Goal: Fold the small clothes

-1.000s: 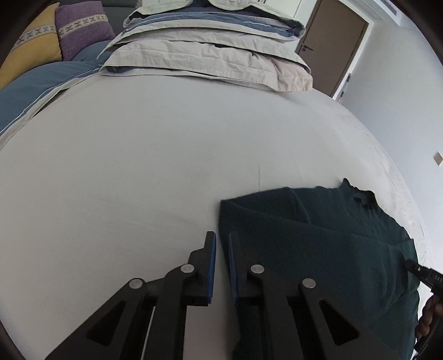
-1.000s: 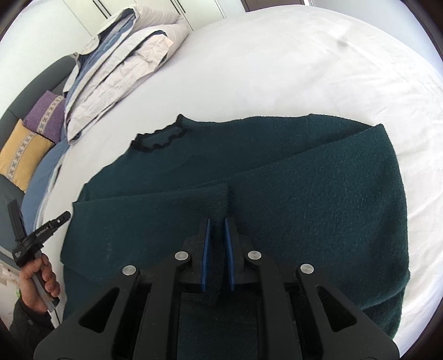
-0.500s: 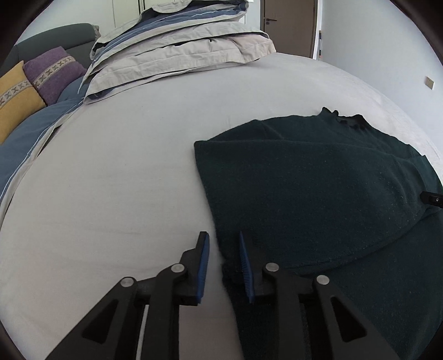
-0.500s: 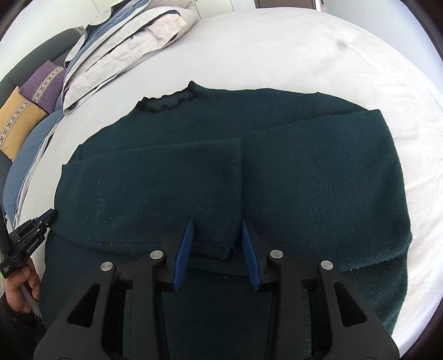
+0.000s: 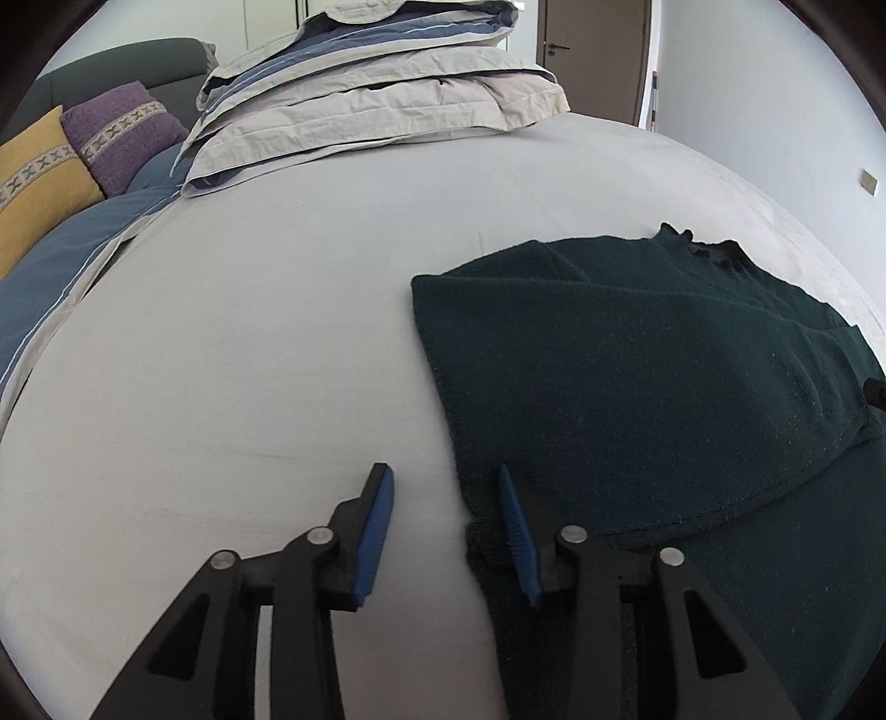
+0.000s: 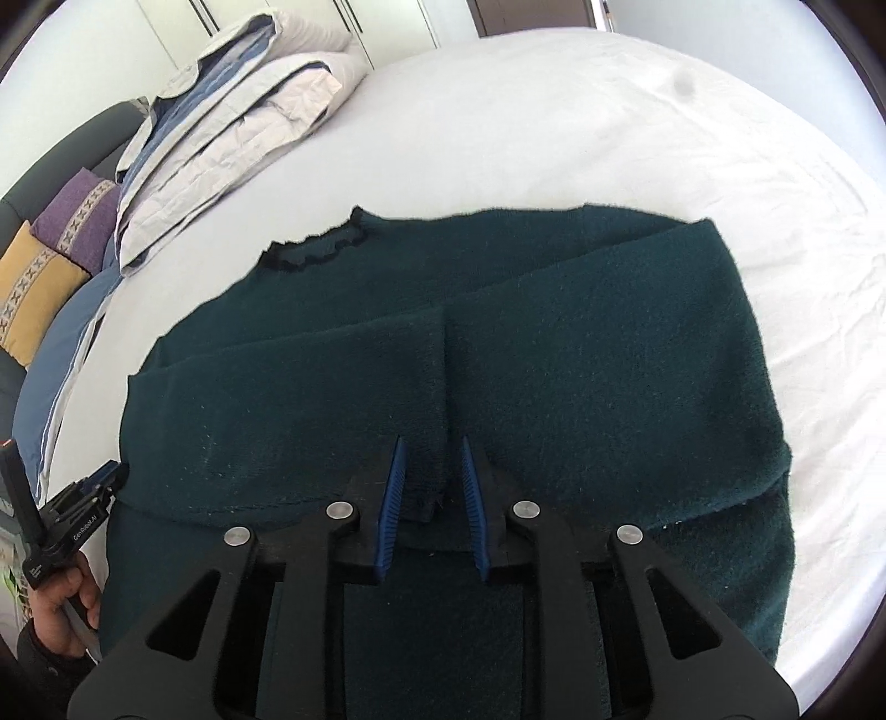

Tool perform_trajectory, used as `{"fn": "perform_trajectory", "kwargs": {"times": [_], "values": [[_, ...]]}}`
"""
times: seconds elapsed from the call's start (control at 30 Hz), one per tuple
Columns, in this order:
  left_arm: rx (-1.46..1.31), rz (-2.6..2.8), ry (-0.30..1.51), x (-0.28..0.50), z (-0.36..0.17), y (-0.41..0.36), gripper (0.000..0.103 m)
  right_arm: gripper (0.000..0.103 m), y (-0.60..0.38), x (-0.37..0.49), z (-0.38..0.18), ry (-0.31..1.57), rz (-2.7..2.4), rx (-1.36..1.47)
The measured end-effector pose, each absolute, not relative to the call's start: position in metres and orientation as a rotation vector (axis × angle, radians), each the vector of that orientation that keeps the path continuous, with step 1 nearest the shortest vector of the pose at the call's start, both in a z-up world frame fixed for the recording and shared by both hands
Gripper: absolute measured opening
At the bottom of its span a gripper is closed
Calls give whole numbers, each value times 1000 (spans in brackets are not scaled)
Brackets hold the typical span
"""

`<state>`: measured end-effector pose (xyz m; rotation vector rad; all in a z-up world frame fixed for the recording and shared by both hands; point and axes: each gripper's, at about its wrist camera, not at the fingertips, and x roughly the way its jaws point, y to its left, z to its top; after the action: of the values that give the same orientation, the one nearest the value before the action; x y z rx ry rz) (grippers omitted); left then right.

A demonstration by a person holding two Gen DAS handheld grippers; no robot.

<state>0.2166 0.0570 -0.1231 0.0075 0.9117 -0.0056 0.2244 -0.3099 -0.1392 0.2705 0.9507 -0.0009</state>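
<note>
A dark green knit sweater (image 5: 637, 360) lies flat on the white bed sheet (image 5: 249, 332), both sleeves folded in across its body (image 6: 581, 360). My left gripper (image 5: 443, 471) hangs over the sweater's left side edge. Its jaws are opening, with sheet and just that edge between them, and the pads touch nothing. My right gripper (image 6: 432, 443) is over the middle, where the two sleeve ends meet. Its jaws are closing around the left sleeve's cuff (image 6: 426, 498), and there is still a gap at each pad. The left gripper (image 6: 83, 498) also shows at the sweater's left side, held by a hand (image 6: 61, 598).
A stack of folded grey and blue bedding (image 5: 376, 105) sits at the head of the bed. Purple (image 5: 122, 133) and yellow (image 5: 33, 183) cushions lie at the far left. A brown door (image 5: 592, 50) is behind. Bare sheet (image 6: 554, 111) stretches beyond and right of the sweater.
Both grippers have gone from nearly shut to open. The right one let the sleeve cuff down onto the sweater, then narrowed a little. The left one swung along the sweater's left edge.
</note>
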Motion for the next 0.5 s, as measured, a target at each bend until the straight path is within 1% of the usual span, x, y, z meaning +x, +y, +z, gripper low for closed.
{"fn": "perform_trajectory", "kwargs": {"times": [0.03, 0.07, 0.1, 0.17, 0.23, 0.27, 0.3, 0.33, 0.37, 0.43, 0.5], "values": [[-7, -6, 911, 216, -122, 59, 49, 23, -313, 226, -147, 994, -14, 267], [-20, -3, 910, 215, -119, 62, 53, 24, -316, 228, -155, 1020, 8, 286], [-29, 2, 912, 212, -116, 64, 56, 24, -321, 225, -154, 1002, 31, 302], [-67, -10, 900, 199, -105, 69, 57, 24, -330, 213, -140, 974, 18, 355], [-105, -37, 876, 178, -94, 74, 62, 24, -336, 190, -118, 870, 63, 415], [-118, -41, 867, 164, -89, 76, 66, 29, -335, 177, -107, 822, 71, 405], [-138, -47, 860, 149, -85, 79, 67, 34, -334, 163, -96, 779, 76, 388], [-164, -66, 859, 134, -82, 82, 68, 49, -333, 145, -87, 734, 87, 383], [-188, -89, 860, 118, -80, 85, 69, 62, -332, 127, -82, 693, 100, 384], [-230, -103, 870, 86, -80, 91, 70, 69, -330, 91, -74, 647, 114, 368], [-299, -130, 913, 56, -88, 97, 71, 69, -329, 64, -75, 658, 134, 353]]}}
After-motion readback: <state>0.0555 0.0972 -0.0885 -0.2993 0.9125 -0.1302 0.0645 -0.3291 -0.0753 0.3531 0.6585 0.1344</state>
